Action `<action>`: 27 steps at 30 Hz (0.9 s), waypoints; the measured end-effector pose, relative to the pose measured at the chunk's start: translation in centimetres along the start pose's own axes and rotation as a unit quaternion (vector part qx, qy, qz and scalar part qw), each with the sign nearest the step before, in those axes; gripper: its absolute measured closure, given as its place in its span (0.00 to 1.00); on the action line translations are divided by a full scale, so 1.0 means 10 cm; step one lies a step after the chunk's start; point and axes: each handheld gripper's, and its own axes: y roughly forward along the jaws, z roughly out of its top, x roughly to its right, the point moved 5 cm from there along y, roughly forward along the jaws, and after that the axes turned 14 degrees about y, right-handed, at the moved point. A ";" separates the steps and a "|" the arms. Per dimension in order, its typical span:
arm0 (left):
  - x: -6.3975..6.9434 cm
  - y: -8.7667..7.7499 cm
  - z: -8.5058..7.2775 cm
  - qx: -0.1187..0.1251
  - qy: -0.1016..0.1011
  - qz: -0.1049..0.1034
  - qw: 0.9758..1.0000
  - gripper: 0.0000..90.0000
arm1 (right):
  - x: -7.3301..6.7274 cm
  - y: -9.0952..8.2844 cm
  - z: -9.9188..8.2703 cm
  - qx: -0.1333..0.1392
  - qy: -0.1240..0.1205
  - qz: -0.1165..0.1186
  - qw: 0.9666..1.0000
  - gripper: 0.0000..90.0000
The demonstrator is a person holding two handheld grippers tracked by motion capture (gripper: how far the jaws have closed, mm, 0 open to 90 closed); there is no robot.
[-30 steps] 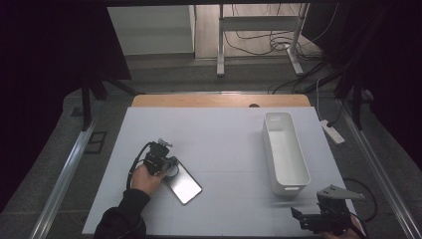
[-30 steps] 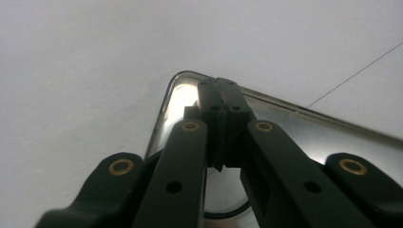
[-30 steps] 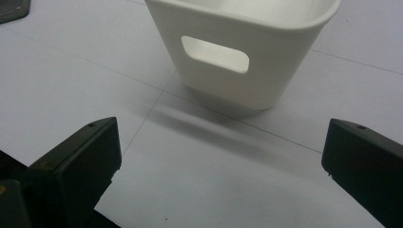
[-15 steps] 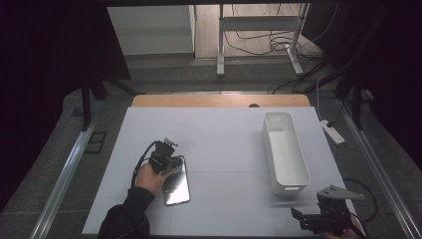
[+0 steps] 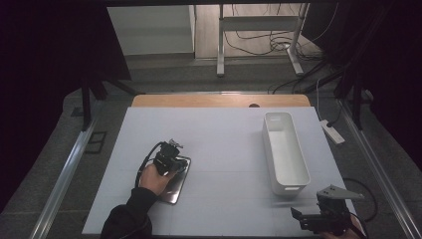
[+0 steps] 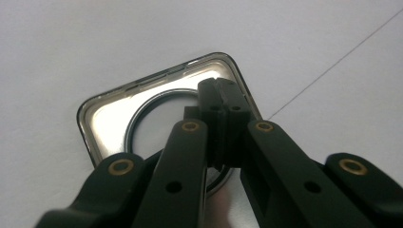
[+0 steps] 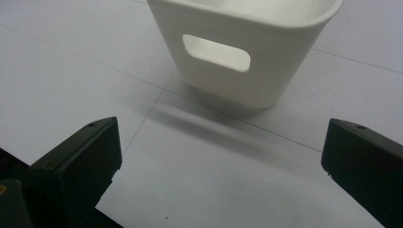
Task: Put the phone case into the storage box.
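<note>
Left gripper [image 5: 171, 158] sits on the left half of the table [image 5: 224, 139], the person's left hand [image 5: 154, 178] wrapped round its body. Jaws are fully together, tips meeting with nothing between them.

High view: a flat, shiny, rectangular plate [image 5: 175, 186] lies directly under the left gripper, with its near end sticking out past the hand. From up there it reads as a dark mirror-like slab, no detail.

Left gripper view fills that in: the plate [image 6: 109, 118] has a raised, rounded-corner metallic rim and a circular ring set in its face, pale inside the ring. Possibly a small mirror or a scale platform; it is too close up to say which. The closed tips [image 6: 222, 102] rest over the far corner of it, just at the ring's edge. Contact looks likely, but cannot be confirmed from this angle.

Right gripper [image 5: 323, 216] is at the near right corner of the table, well apart from the left one. Right gripper view: jaws spread wide, nothing between them but bare table.

White plastic bin [image 7: 247, 52] stands straight ahead of the right gripper, its near end wall with an oblong handle cutout facing the camera. High view shows that the bin [image 5: 284, 149] is long, narrow and open-topped.
</note>
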 end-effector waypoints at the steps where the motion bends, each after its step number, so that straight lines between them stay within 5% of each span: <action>1: 0.01 0.00 0.00 -0.001 0.002 -0.001 1.000 0.99 | 0.00 0.00 0.00 0.000 0.000 0.000 1.000 0.00; 27: 0.12 -0.04 0.01 0.002 0.023 -0.013 1.000 0.97 | 0.00 0.00 0.00 -0.001 0.000 -0.001 1.000 0.00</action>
